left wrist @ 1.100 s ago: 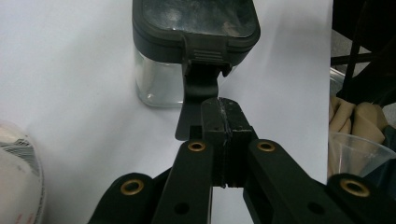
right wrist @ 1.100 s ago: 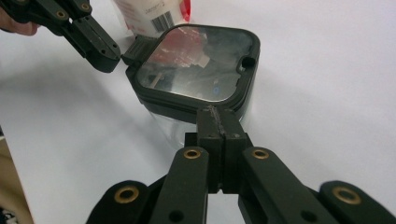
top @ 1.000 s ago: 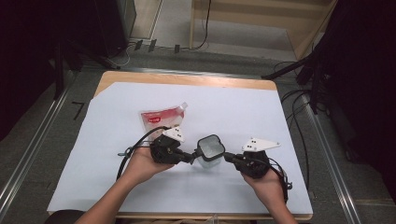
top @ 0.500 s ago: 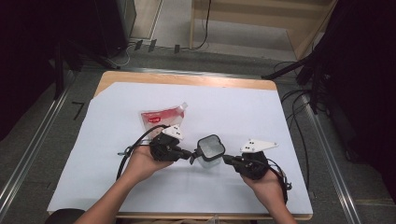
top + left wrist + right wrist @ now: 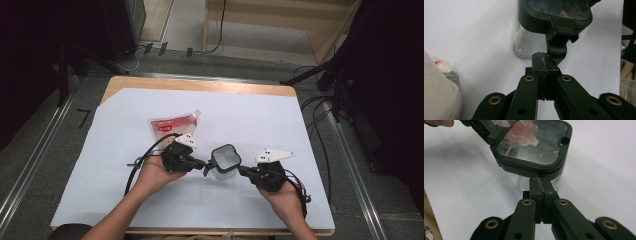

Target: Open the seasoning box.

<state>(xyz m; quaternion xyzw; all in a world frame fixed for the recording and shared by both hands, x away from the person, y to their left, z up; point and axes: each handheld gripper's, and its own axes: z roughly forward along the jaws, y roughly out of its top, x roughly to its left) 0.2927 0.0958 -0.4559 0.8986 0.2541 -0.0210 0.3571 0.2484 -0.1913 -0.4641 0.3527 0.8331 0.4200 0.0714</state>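
Glass jar (image 5: 224, 164) with clear rounded walls, a black square lid (image 5: 534, 142) and a see-through lid window stands near the bench's (image 5: 260, 90) front edge, on the white sheet (image 5: 250, 120). Left claw (image 5: 200, 164) has both jaws pressed together, their tips at the unfolded black latch (image 5: 557, 47) on the lid's side. Right claw (image 5: 242, 171) is likewise closed, its tips touching the lid rim opposite. Behind the left hand (image 5: 152, 175) lies a glossy red-and-white spouted pouch (image 5: 172, 127). Compared with a second ago, jar and both claws sit much as before.
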